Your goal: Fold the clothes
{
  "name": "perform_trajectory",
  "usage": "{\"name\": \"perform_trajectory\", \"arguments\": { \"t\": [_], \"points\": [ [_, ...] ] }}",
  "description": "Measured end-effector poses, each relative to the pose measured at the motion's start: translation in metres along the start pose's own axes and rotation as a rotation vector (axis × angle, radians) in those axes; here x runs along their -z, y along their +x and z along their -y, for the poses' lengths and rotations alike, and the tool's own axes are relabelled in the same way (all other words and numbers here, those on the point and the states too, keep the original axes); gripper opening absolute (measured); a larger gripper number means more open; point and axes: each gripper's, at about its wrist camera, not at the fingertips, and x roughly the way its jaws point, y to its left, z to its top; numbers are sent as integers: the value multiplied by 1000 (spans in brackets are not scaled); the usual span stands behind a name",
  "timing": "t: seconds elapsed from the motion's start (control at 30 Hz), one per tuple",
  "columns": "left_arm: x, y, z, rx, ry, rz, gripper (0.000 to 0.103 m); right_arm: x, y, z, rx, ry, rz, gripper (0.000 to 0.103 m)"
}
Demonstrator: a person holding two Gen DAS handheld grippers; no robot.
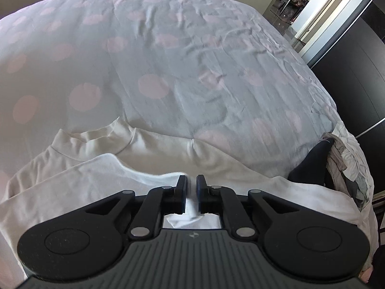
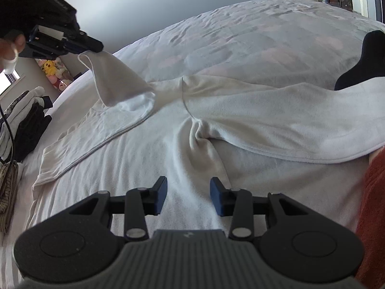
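A white long-sleeved top [image 2: 149, 159] lies spread on the bed, its collar [image 1: 96, 139] toward the far side. My left gripper [image 1: 191, 180] is shut on the white sleeve cuff [image 2: 105, 77] and holds it lifted above the garment; it also shows in the right wrist view [image 2: 96, 47] at upper left. My right gripper [image 2: 188, 193] is open and empty, low over the top's body, just short of a bunched fold [image 2: 201, 132] near the armpit. The other sleeve [image 2: 288, 120] lies out to the right.
The bed cover [image 1: 168, 60] is pale grey with pink spots. A dark garment [image 2: 368, 57] lies at the right, with a pile of clothes [image 1: 349, 168] by the bed edge. Folded clothes [image 2: 21, 125] and plush toys [image 2: 55, 72] lie left. A red cloth [image 2: 373, 216] is at far right.
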Motion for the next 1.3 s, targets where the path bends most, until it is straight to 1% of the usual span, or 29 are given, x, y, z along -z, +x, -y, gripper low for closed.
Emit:
{"name": "perform_trajectory", "arguments": {
  "t": [0.03,0.1,0.17,0.33,0.47,0.57,0.6,0.67,0.77,0.8,0.83,0.93,1.03,1.1,1.23,1.27,1.3],
  "points": [
    [1,3,-2,10,-6,6,28,0,2,-1,1,-2,-3,43],
    [4,2,-6,31,-7,22,45,1,3,-3,1,-9,-4,43],
    [12,-2,-11,42,5,36,53,2,4,-7,1,-21,6,43],
    [48,-24,-37,-37,65,86,53,4,6,-25,-10,-89,39,43],
    [89,-46,-79,-138,78,114,53,8,6,-50,-43,-207,71,43],
    [122,-65,-113,-215,82,139,53,6,9,-68,-56,-302,72,43],
    [132,-71,-125,-239,77,146,53,5,10,-73,-57,-332,66,44],
    [156,-82,-149,-307,72,158,53,1,12,-83,-61,-393,55,51],
    [190,-84,-173,-433,83,171,54,-8,22,-88,-25,-503,29,52],
    [202,-80,-178,-482,98,178,54,-11,26,-90,-12,-540,21,52],
    [212,-75,-180,-516,117,181,54,-14,29,-92,0,-577,12,53],
    [234,-55,-179,-547,168,199,54,-18,43,-95,52,-711,6,54],
    [249,-36,-179,-587,199,237,54,-13,59,-95,113,-809,11,54],
    [250,-30,-180,-622,217,276,57,-7,69,-100,150,-880,16,54],
    [246,-23,-182,-668,266,328,57,4,86,-115,228,-1025,60,55],
    [246,-21,-181,-683,275,342,55,6,90,-118,248,-1056,75,55],
    [246,-18,-180,-689,286,353,51,6,94,-120,261,-1067,87,55]
  ]
}}
